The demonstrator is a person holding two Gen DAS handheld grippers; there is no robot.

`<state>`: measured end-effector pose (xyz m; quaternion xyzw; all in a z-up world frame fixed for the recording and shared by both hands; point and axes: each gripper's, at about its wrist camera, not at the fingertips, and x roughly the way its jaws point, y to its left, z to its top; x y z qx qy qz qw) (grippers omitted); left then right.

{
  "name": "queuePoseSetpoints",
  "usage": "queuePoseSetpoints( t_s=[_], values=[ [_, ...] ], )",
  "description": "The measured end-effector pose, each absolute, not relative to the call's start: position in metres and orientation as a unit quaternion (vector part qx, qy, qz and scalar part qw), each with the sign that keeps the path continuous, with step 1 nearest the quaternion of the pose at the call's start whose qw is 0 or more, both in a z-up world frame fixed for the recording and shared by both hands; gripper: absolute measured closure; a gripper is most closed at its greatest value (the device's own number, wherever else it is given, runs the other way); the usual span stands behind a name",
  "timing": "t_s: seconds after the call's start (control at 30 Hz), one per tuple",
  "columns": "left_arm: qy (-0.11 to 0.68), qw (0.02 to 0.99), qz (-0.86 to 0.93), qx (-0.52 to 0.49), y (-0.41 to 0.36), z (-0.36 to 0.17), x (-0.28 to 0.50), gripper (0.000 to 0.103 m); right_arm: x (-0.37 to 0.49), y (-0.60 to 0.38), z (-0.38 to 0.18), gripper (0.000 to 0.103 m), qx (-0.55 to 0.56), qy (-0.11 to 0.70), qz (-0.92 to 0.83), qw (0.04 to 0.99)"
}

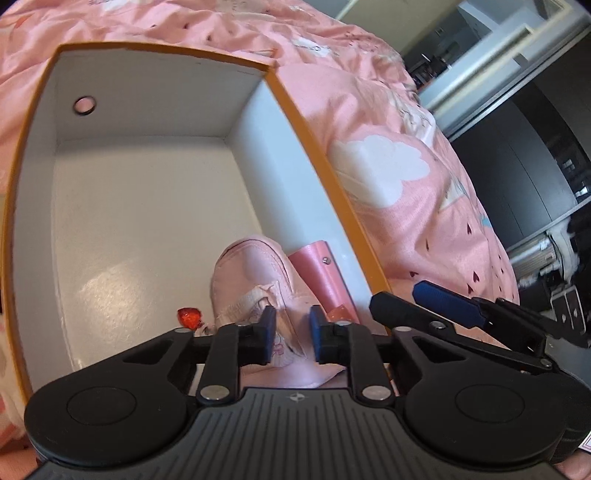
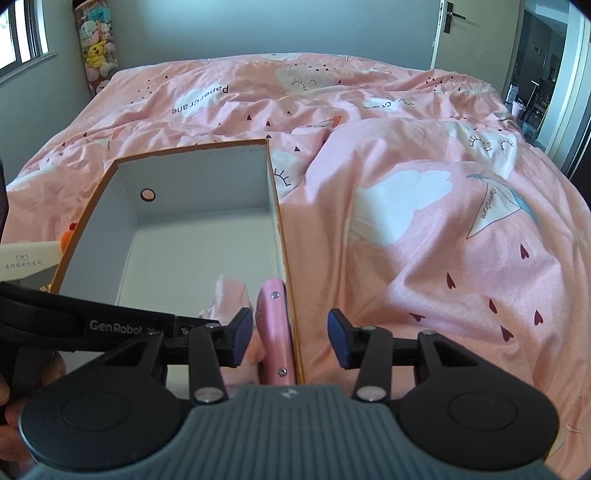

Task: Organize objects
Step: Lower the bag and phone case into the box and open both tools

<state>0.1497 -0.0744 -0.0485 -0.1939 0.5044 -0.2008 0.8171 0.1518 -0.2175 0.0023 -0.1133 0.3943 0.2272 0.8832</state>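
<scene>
An open box with an orange rim point(image 1: 291, 110) and white inside lies on the pink bed. In its near right corner sit a small pink shoe point(image 1: 251, 273) and a pink case point(image 1: 321, 273) standing against the wall. My left gripper point(image 1: 292, 334) is shut on the shoe's near end, with pink material between its blue pads. Beside the shoe lies a red gem-like piece point(image 1: 190, 317). My right gripper point(image 2: 290, 341) is open and straddles the pink case point(image 2: 275, 332) and the box's right wall point(image 2: 280, 229). Neither of its pads presses on them.
Rumpled pink bedding point(image 2: 424, 221) surrounds the box. Left of the box lie a white printed case point(image 2: 26, 260) and an orange thing point(image 2: 68, 234). Plush toys point(image 2: 96, 48) stand in the far corner, a door point(image 2: 447, 33) at the back right. Dark furniture point(image 1: 517, 166) is beyond the bed's edge.
</scene>
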Motion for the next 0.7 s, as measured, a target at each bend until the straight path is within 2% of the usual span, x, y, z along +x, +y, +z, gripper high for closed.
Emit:
queuePoseSetpoints(
  t_s=[0.07, 0.2, 0.3, 0.47, 0.7],
  values=[
    [0.512, 0.808, -0.223, -0.19, -0.08, -0.05, 0.153, 0.09, 0.153, -0.219, 0.001, 0.064, -0.116, 0.394, 0.216, 0.886],
    [0.513, 0.803, -0.228, -0.199, -0.083, -0.055, 0.154, 0.09, 0.156, -0.224, -0.001, 0.063, -0.107, 0.402, 0.208, 0.885],
    [0.51, 0.806, -0.226, -0.198, -0.08, -0.052, 0.151, 0.085, 0.156, -0.224, -0.002, 0.063, -0.109, 0.402, 0.206, 0.885],
    [0.494, 0.817, -0.216, -0.203, -0.071, -0.044, 0.147, 0.067, 0.155, -0.224, 0.003, 0.062, -0.105, 0.395, 0.206, 0.889],
    [0.477, 0.83, -0.208, -0.2, -0.066, -0.034, 0.144, 0.063, 0.152, -0.223, 0.006, 0.06, -0.104, 0.39, 0.209, 0.891]
  ],
)
